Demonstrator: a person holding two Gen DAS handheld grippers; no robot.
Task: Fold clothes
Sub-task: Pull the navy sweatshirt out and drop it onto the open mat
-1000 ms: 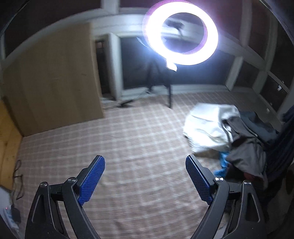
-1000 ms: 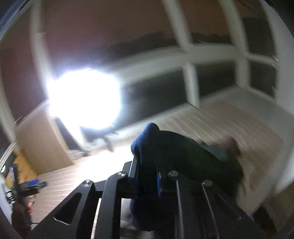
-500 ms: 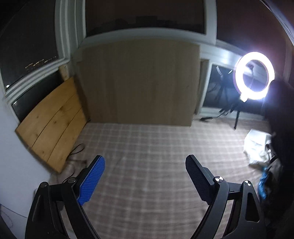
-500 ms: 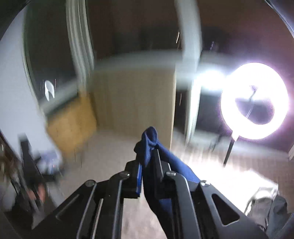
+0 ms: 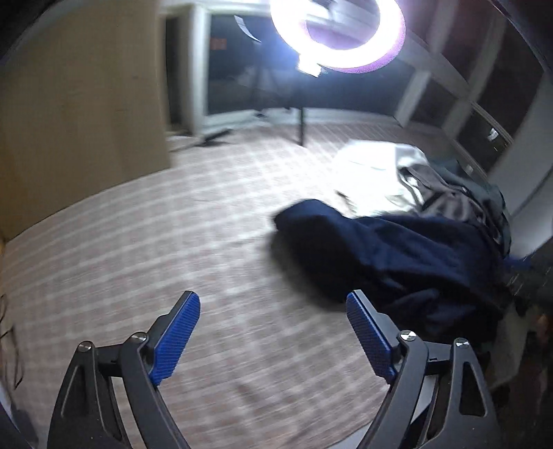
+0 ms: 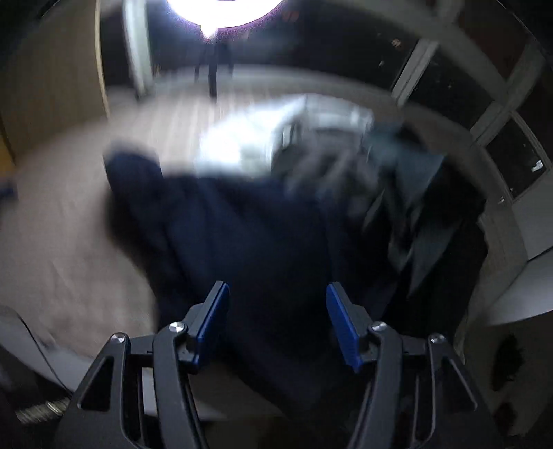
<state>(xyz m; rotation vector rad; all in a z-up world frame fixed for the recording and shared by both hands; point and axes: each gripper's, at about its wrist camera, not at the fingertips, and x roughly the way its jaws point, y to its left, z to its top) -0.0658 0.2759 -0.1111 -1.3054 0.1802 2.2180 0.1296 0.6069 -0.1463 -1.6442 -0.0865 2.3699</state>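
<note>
A navy garment lies crumpled on the checked cover, just right of my left gripper. That gripper's jaws stand wide, are closing slightly, and have nothing between them. In the blurred right wrist view the same navy garment spreads out below my right gripper. Its jaws are opening, and the cloth shows in the gap behind them, with the pads off it. Behind the navy piece sit a white garment and a heap of grey clothes.
A bright ring light on a stand glares from the back. A large wooden board leans at the left. Dark windows line the right side. The checked cover stretches bare to the left of the clothes.
My right gripper has let go of the navy garment, which now lies on the checked cover. Both grippers have swung down and back toward the clothes pile.
</note>
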